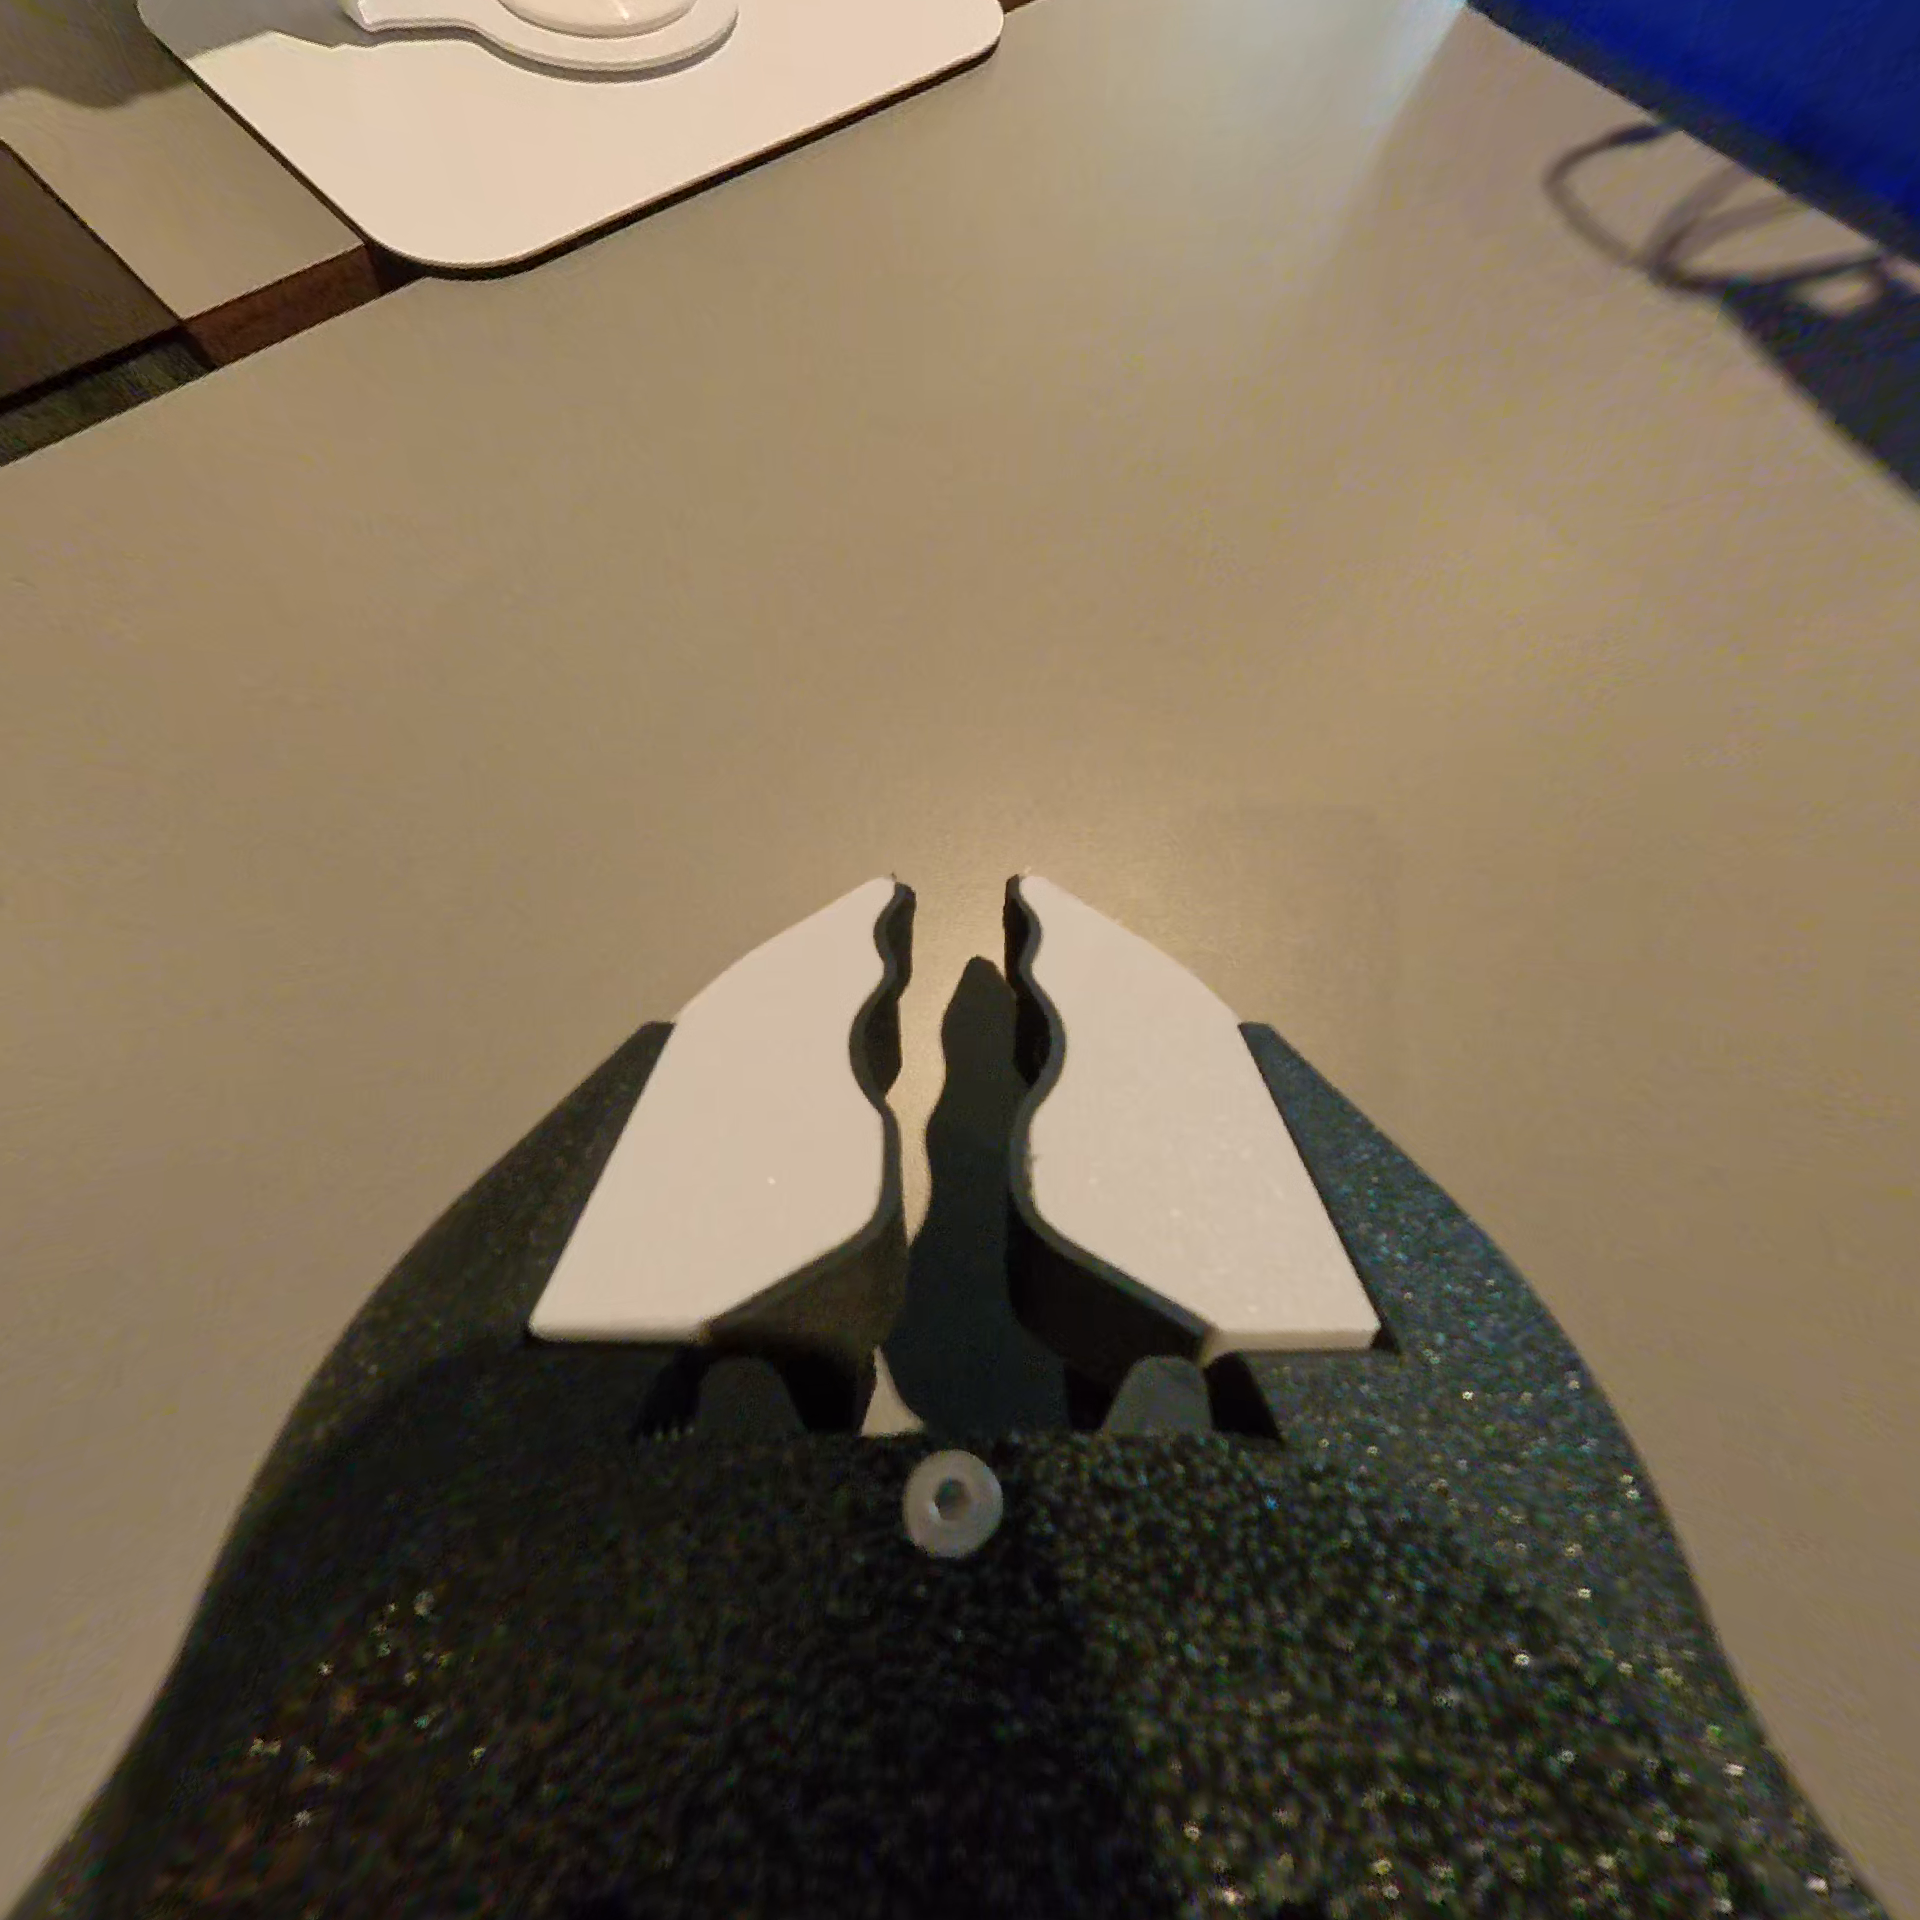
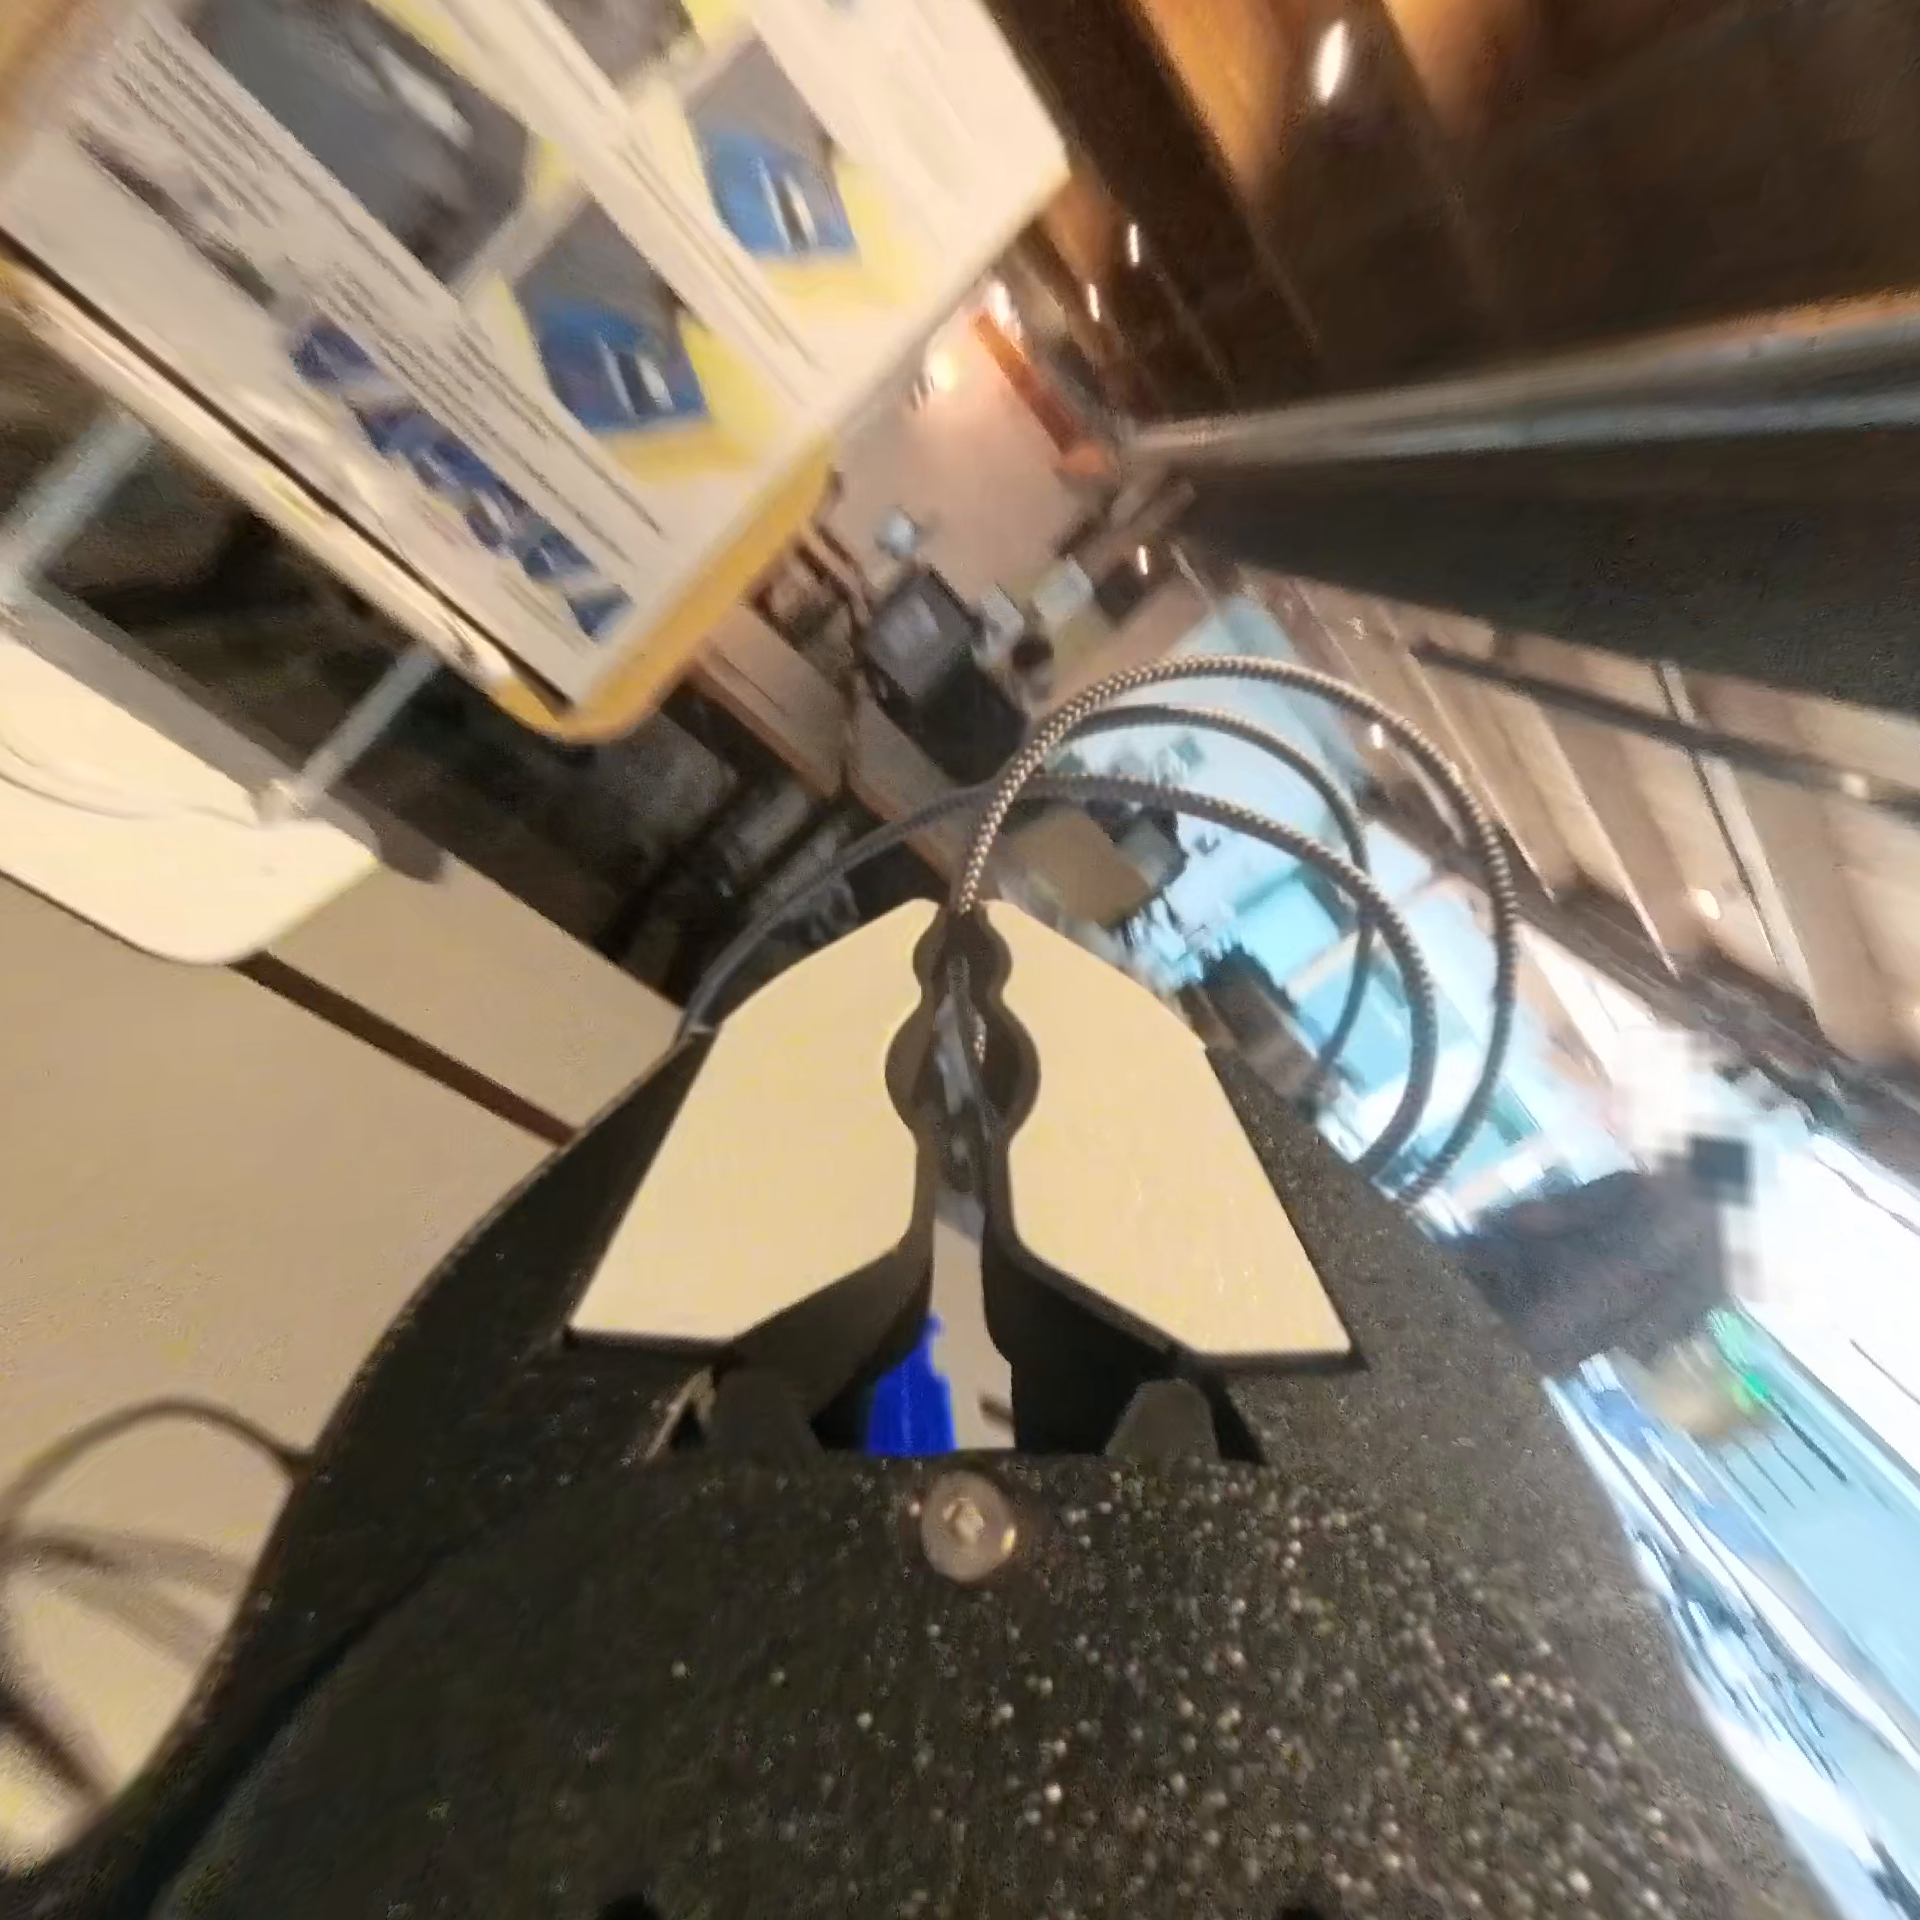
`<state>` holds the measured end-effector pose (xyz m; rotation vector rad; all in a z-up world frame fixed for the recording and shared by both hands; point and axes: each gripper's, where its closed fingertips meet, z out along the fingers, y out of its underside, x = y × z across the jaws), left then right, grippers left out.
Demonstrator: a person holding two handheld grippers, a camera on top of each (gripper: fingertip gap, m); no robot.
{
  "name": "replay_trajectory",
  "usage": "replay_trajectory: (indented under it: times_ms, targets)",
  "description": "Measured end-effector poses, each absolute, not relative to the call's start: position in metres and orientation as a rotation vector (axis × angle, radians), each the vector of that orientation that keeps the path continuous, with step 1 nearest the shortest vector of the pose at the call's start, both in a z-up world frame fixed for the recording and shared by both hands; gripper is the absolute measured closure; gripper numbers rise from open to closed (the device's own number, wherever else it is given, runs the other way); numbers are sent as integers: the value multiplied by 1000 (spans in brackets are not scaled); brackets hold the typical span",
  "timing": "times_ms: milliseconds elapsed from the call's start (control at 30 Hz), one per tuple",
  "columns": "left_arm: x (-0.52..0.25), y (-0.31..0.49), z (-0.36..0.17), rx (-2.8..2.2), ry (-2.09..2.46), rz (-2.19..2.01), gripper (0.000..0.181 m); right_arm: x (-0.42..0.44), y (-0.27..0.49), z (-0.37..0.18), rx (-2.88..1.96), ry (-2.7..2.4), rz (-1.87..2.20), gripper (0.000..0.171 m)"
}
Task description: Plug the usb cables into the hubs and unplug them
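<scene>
In the right wrist view my right gripper is shut on a grey braided usb cable. The cable runs between the fingers and coils in loose loops in the air beyond the tips. The view is tilted and blurred. In the left wrist view my left gripper is slightly open and empty, low over the beige table. A blurred dark coil of cable lies at the far right under a blue object. No hub shows in either view.
A white mat bearing a white object lies at the table's far left, near the table edge. In the right wrist view, white and yellow boxes stand beyond the table, and another dark cable lies at lower left. The gap from one gripper's tips to the other's is roughly 50 cm.
</scene>
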<state>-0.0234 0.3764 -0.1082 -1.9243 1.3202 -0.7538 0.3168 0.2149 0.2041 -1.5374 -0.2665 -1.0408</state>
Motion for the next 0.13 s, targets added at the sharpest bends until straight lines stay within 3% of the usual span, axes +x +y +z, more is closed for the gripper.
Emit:
replay_trajectory:
  times_ms: [133]
  targets:
    - [-23, 377, -110, -1930, 1326, -741, 165, 379, 196, 180, -1774, -132, -1177, 168]
